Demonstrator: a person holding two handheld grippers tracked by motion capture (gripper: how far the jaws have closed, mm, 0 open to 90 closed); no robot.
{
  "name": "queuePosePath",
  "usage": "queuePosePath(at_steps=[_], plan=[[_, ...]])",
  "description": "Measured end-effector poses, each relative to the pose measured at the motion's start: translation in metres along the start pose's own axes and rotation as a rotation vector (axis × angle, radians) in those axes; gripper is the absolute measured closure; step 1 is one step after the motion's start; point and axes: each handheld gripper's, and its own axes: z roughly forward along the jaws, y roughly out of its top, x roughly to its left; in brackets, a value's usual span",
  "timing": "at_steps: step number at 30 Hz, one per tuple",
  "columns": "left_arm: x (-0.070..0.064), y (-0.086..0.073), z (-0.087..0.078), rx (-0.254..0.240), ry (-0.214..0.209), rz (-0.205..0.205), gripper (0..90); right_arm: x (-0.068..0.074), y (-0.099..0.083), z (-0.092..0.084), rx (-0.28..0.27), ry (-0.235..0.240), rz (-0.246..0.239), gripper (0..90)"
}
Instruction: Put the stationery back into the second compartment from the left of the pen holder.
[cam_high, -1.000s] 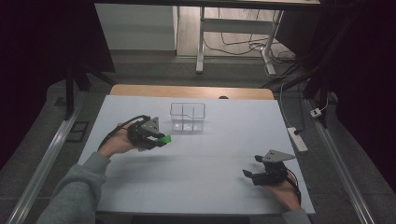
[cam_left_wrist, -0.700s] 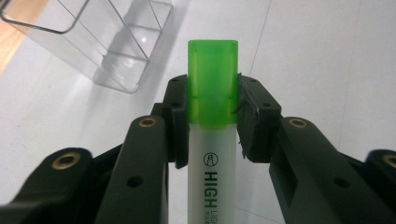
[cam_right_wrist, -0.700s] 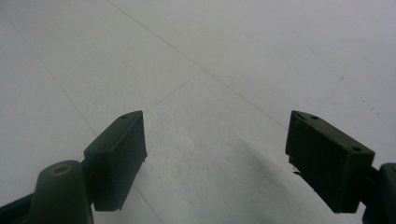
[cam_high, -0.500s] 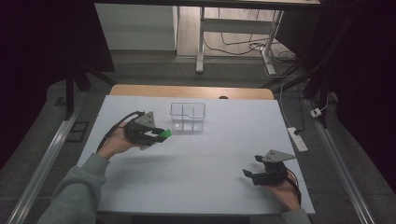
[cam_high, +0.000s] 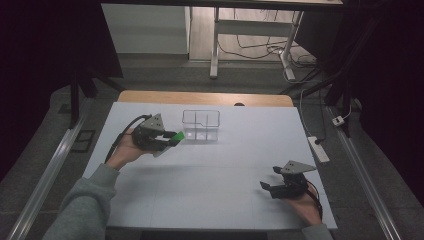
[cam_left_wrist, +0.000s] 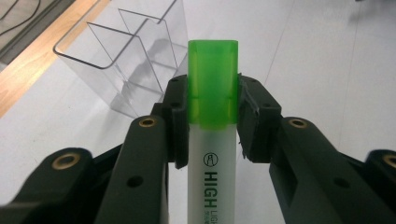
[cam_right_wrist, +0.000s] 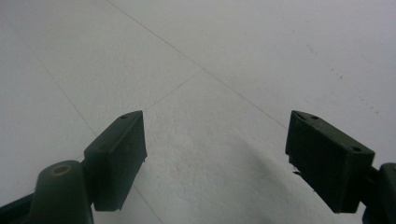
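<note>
One green-capped white highlighter pen (cam_left_wrist: 212, 116) sits clamped in the left claw (cam_high: 172, 139), cap forward, just short of one clear plastic divided box (cam_high: 201, 126). The right claw (cam_high: 270, 187) gapes wide and empty over bare white surface (cam_high: 220, 170), near its front edge.

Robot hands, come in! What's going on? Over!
Left gripper shut on highlighter, just short of the clear box. Right gripper open, empty, low over the table. Path clear.
</note>
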Motion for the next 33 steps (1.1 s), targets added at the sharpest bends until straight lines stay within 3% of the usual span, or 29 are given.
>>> queuePosePath(at_steps=[10,33], plan=[[0.003,0.005,-0.003,-0.040,0.029,-0.022,66.9,0.000,0.000,0.000,0.001,-0.002,-0.001,20.1],[0.008,0.031,0.002,-0.081,0.040,-0.022,66.9,0.000,-0.001,0.001,0.005,-0.002,0.004,20.1]])
